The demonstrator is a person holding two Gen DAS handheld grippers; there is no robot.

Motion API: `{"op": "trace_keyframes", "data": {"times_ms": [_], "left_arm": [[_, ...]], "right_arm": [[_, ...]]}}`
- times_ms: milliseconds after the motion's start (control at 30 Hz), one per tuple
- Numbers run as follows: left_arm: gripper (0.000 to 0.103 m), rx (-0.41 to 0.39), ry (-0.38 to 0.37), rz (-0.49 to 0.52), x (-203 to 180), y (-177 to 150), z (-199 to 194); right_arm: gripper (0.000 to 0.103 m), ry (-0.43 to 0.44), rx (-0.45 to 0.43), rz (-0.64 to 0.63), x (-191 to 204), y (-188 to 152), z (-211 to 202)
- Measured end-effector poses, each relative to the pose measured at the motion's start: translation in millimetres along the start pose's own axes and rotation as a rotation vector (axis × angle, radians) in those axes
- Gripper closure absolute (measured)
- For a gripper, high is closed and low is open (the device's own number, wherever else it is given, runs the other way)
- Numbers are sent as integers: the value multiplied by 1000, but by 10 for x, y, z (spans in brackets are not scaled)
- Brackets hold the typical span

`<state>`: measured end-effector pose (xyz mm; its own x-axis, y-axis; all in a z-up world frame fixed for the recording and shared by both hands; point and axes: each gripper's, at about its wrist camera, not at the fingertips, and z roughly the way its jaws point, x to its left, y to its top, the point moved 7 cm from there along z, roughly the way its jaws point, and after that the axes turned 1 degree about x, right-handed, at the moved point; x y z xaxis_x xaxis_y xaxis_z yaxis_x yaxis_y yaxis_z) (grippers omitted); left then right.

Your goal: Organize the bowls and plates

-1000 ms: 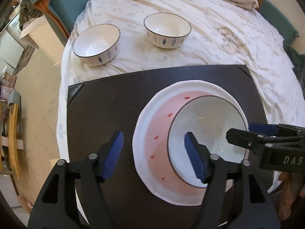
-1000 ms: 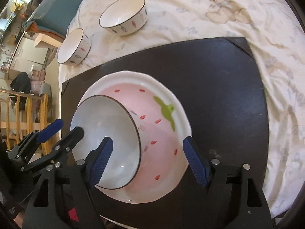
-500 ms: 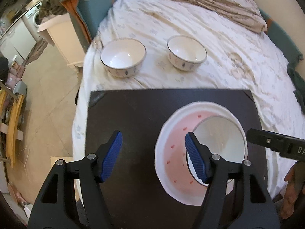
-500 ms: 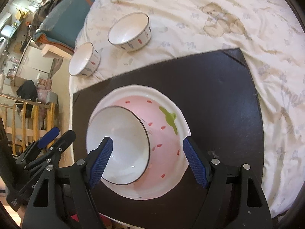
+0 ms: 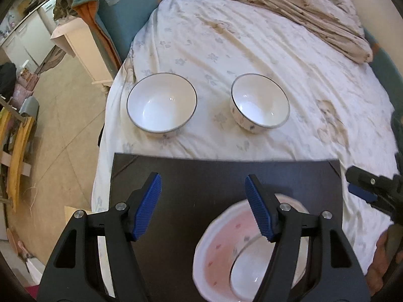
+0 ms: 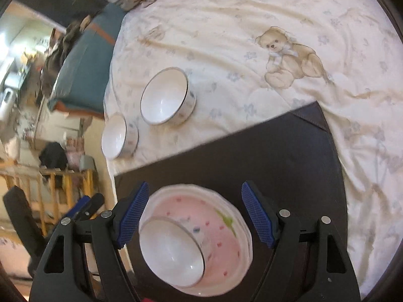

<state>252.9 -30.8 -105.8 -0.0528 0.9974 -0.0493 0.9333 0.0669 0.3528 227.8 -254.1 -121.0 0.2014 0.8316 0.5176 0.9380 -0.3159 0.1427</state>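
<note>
Both claws, left and right, gape empty. Bowls look glazed, probably slick and breakable; pinch one wall at the rim.

Bed with floral, teddy-bear sheet; dark mat; rumpled beige quilt; teal cushion; white cabinet.

The two far bowls look like glazed ceramic, glossy white with small highlights inside. The pink plate and the bowl on it show the same shiny glaze. The dark mat is smooth and matt. The bedsheet is soft, creased printed cloth. Gripper pads are ribbed blue on matt black plastic arms with metal pins.
</note>
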Motion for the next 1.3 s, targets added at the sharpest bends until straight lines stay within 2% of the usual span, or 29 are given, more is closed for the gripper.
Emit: {"op": "trace_keyframes", "data": {"times_ms": [333,667,833,900,1000,1133,1233,1300], "left_arm": [[38,51,-14,-45,-237,494,485],[42,95,-30,-72,-292,774,953],[48,109,-44,-98,-339,858,1141],[57,104,-38,-101,-347,881,1195],[73,124,-40,-78,-405,875,1311],[91,140,-44,-41,-490,854,1434],[95,156,-45,-34,-528,828,1474],[95,161,-37,-34,-529,823,1462]], "right_arm": [[24,-16,-40,54,-147,601,220],[26,-39,27,17,-20,943,825],[40,-54,66,-12,-1,1034,1111],[50,-56,81,-15,-15,1032,1195],[58,-26,98,7,-32,1033,1303],[60,-16,102,20,-48,1040,1390],[69,-3,113,17,-44,1027,1466],[84,43,123,38,-14,1021,1505]]}}
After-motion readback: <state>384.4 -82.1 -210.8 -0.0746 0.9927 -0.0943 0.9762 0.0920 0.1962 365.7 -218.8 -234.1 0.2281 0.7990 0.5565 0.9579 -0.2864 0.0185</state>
